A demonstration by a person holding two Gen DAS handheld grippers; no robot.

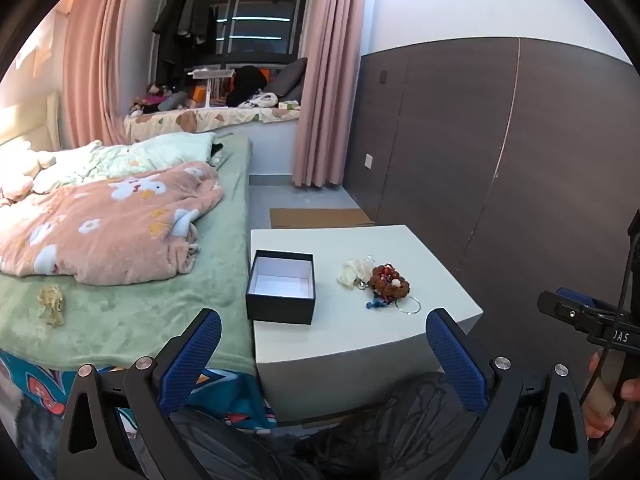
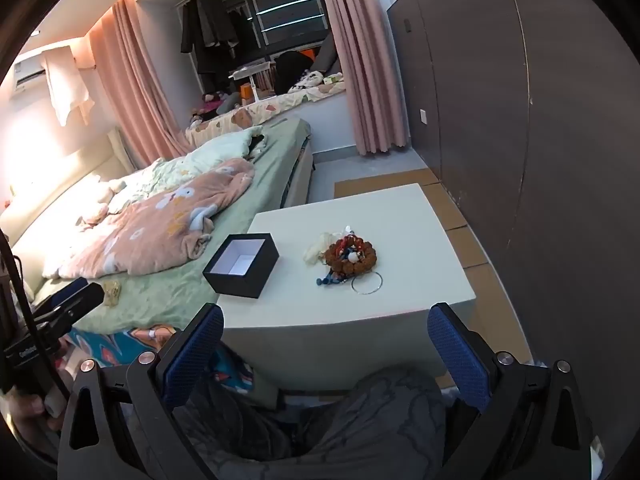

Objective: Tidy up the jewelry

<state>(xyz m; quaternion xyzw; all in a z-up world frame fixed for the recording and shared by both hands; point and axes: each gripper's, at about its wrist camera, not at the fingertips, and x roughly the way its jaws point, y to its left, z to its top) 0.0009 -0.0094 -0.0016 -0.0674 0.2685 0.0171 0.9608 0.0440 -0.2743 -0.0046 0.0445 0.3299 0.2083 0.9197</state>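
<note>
One heap of jewelry [image 1: 382,282] [image 2: 347,258] lies near the middle of the white counter [image 1: 360,332] [image 2: 400,220]: a coiled bracelet of knobbly brown beads [image 1: 390,280] [image 2: 352,257] with red and white beads mixed in, a blue tassel [image 1: 374,303] [image 2: 325,279], one thin silver ring [image 1: 409,305] [image 2: 367,283] touching its near side, and a cream piece [image 1: 352,274] [image 2: 318,249] on its left. One open black box [image 1: 281,286] [image 2: 241,265] with a white lining stands apart, left of the heap, by the bed [image 1: 120,280] [image 2: 160,264]. Both the left claw [image 1: 324,354] and the right claw [image 2: 326,350] are spread wide apart and hold nothing, short of the counter.
</note>
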